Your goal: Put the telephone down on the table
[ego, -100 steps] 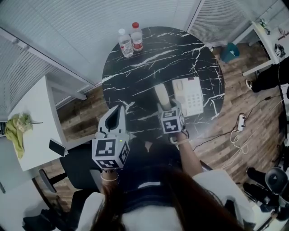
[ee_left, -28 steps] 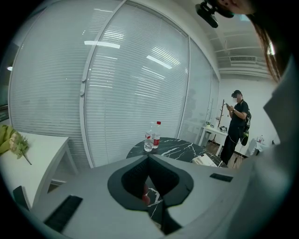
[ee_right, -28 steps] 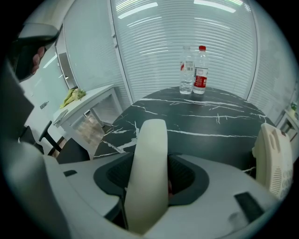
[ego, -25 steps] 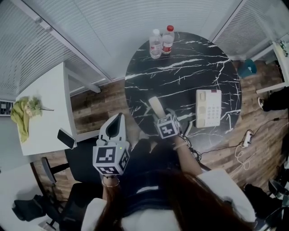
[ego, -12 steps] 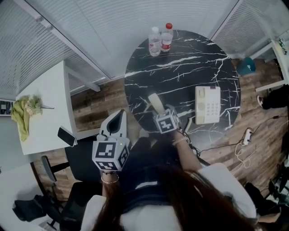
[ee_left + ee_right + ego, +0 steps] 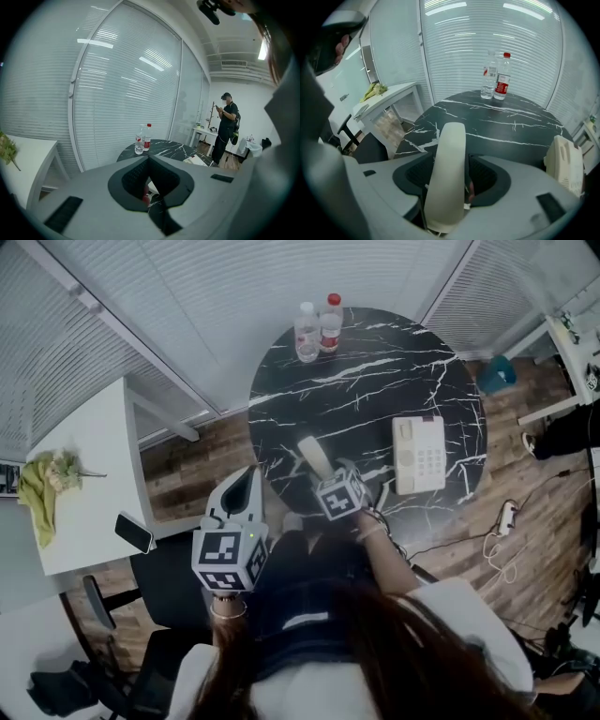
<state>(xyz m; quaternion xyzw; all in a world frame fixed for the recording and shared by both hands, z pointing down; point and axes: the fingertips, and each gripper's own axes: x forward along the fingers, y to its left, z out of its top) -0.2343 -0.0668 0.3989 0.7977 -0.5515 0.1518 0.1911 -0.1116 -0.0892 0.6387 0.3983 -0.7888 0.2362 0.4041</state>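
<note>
Moved: the handset [image 6: 314,457] now lies well apart from the telephone base [image 6: 419,454]; it was just beside it. The right tool's [image 6: 451,161] jaws have just been opening.
Handset: on the bench [image 6: 375,381], left of the telephone base, near the person's rim.
Handling: I'd judge it light, hard and smooth, so slippery on the curved back; take it across the narrow middle.
Right tool: wide, with the handset loose between the pads; tilted steeply down.
Left tool [image 6: 149,157]: closed, empty, off the bench, farther left of the telephone base.
</note>
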